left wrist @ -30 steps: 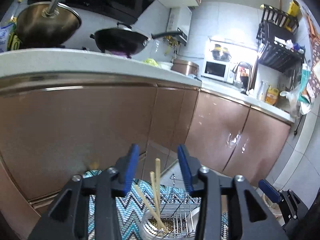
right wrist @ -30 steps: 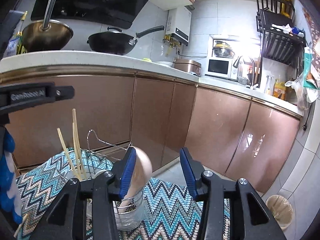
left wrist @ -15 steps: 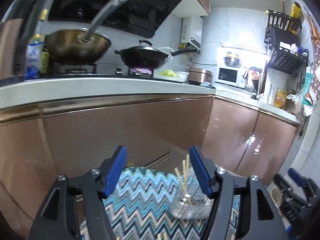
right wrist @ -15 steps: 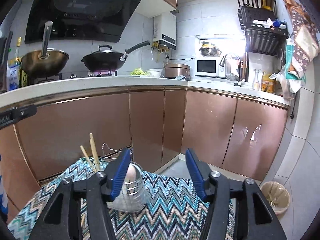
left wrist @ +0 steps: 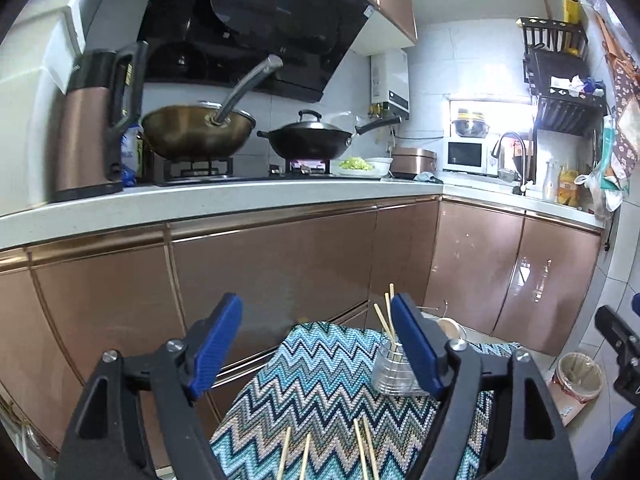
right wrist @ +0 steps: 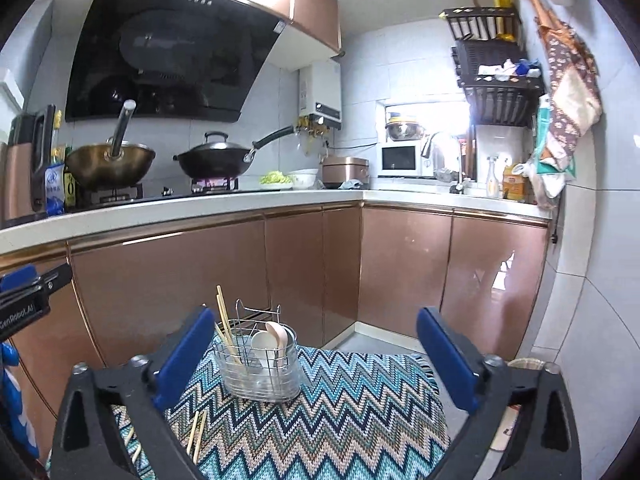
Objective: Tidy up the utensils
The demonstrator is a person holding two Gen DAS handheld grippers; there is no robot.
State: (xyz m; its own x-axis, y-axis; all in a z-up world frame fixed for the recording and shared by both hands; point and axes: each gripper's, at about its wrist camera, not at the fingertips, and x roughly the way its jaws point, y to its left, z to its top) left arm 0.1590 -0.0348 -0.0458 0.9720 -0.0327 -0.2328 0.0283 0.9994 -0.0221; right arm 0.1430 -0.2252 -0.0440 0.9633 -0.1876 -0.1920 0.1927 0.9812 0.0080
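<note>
On a zigzag-patterned cloth point(right wrist: 320, 420) spread before copper-fronted kitchen cabinets point(right wrist: 168, 280), loose chopsticks point(right wrist: 196, 436) lie flat near the left edge, while a wire utensil holder point(right wrist: 260, 364) stands upright further back, carrying several chopsticks in its left compartment and pale spoons point(right wrist: 274, 336) to their right. In the left wrist view the holder sits partly behind the right-hand blue pad, and four loose chopsticks point(left wrist: 328, 452) lie at the near edge of the cloth between the fingers. Along the white countertop point(right wrist: 200, 208), from left to right, stand a copper-coloured kettle point(left wrist: 88, 128), a brass wok point(right wrist: 110, 164) with a handle rising from it, a lidded black wok point(right wrist: 218, 160) over a lit burner, a plate of greens point(right wrist: 276, 179), a rice cooker point(right wrist: 345, 171) and a microwave point(right wrist: 404, 158), with a black range hood point(right wrist: 168, 60) above and dark wire shelves point(right wrist: 500, 92) on the tiled wall at right. A small bin point(left wrist: 576, 372) sits on the floor at the far right. The left gripper point(left wrist: 320, 344) is held nearly level above the cloth, its jaws having just been opening, now spread with nothing between them. The right gripper point(right wrist: 316, 360) is likewise held almost level, its jaws having just been opening to stand wide apart, touching neither holder nor chopsticks
</note>
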